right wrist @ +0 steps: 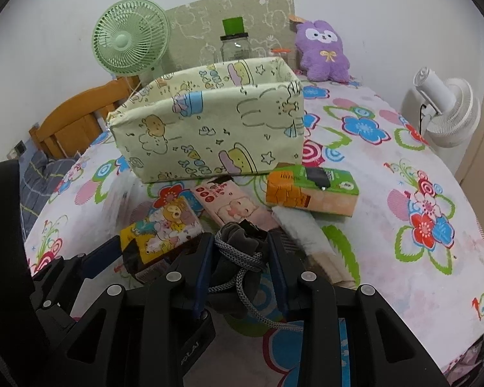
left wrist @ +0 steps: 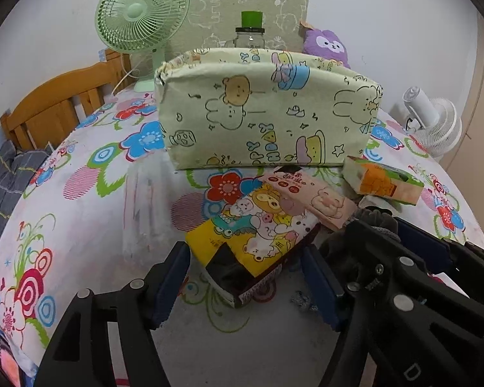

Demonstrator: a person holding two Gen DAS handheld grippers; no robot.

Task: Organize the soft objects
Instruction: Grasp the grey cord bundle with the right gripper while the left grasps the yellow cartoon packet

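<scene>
Grey velvety fabric filled the lower centre of my right wrist view: a drawstring pouch [right wrist: 242, 258] with a braided grey cord [right wrist: 242, 285], and my right gripper [right wrist: 240, 251] was clenched on it, both blue pads pressed against its sides. In my left wrist view the left gripper [left wrist: 245, 277] stood released at the lower centre, its pads wide apart on either side of a yellow tissue pack [left wrist: 258, 229] printed with cartoon animals, not visibly pressing it. I saw that pack lying on the flowered bedsheet [left wrist: 90, 213], its black end facing me. Just past it, toward the middle of the frame, lay a pink tissue pack [left wrist: 309, 193], and at the right an orange-and-green tissue pack [left wrist: 380, 180]. Behind all three, in the upper middle, stood the pale green fabric bin [left wrist: 267, 113] with bear and rabbit drawings, its top open. Farther back, at the upper left, I made out a green desk fan [left wrist: 142, 9]; a glass jar [left wrist: 250, 34] with a green cap sat behind the bin, and a purple plush toy [right wrist: 322, 51] leaned at the upper right. A white fan [right wrist: 448, 109] stood at the right edge.
</scene>
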